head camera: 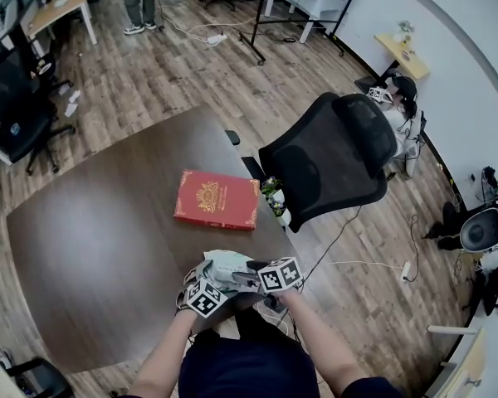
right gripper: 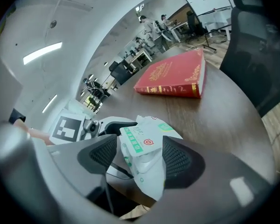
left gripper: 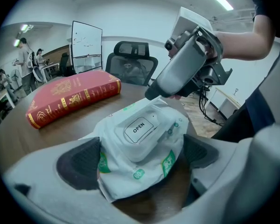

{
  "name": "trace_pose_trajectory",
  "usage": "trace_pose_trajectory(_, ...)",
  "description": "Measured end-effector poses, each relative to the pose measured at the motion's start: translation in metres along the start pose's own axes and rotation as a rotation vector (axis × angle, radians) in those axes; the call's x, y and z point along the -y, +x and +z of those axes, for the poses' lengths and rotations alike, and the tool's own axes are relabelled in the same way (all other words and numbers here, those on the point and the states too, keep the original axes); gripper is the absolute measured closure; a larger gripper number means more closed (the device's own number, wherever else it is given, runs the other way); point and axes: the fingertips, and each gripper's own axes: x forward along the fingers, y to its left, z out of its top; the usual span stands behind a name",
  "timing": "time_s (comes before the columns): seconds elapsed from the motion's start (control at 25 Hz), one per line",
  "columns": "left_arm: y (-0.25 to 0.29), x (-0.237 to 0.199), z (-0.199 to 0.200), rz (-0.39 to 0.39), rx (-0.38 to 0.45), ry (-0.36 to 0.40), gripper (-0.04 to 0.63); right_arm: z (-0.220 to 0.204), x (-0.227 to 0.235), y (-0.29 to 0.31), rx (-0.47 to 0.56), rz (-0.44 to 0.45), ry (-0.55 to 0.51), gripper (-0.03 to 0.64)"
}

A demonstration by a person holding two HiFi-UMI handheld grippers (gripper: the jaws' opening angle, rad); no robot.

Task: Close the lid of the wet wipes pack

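Head view: the wipes pack [head camera: 224, 265] lies on the counter [head camera: 108, 222], with my left hand-held gripper [head camera: 202, 277] and right hand-held gripper [head camera: 254, 269] both on it. A red book [head camera: 217, 199] sits well beyond them.

Left gripper view: my left jaws are clamped across the pack's two long sides, so its long axis runs straight away from that gripper. The lid [left gripper: 139, 130] lies flat and faces up.

Right gripper view: my right jaws are pinched on the pack's end.
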Motion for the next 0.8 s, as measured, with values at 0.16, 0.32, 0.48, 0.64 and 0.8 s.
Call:
trace_pose_trajectory(0.16, 0.000, 0.000, 0.000, -0.001, -0.002, 0.008, 0.046, -0.002, 0.007, 0.004, 0.016, -0.053, 0.042, 0.301)
trace_pose_trajectory(0.32, 0.000, 0.000, 0.000, -0.001, -0.002, 0.010, 0.046, -0.006, 0.006, 0.006, -0.004, -0.096, 0.014, 0.301)
trace_pose_trajectory(0.48, 0.002, 0.001, 0.000, -0.001, -0.002, 0.013, 0.046, -0.018, 0.004, 0.010, -0.082, -0.166, -0.113, 0.329)
trace_pose_trajectory(0.64, 0.001, 0.000, -0.001, -0.002, -0.003, 0.012, 0.046, -0.024, 0.006, 0.015, -0.103, -0.212, -0.182, 0.331)
trace_pose_trajectory(0.8, 0.001, 0.000, 0.000, 0.001, -0.002, 0.014, 0.046, -0.028, 0.014, 0.016, -0.127, -0.287, -0.194, 0.305)
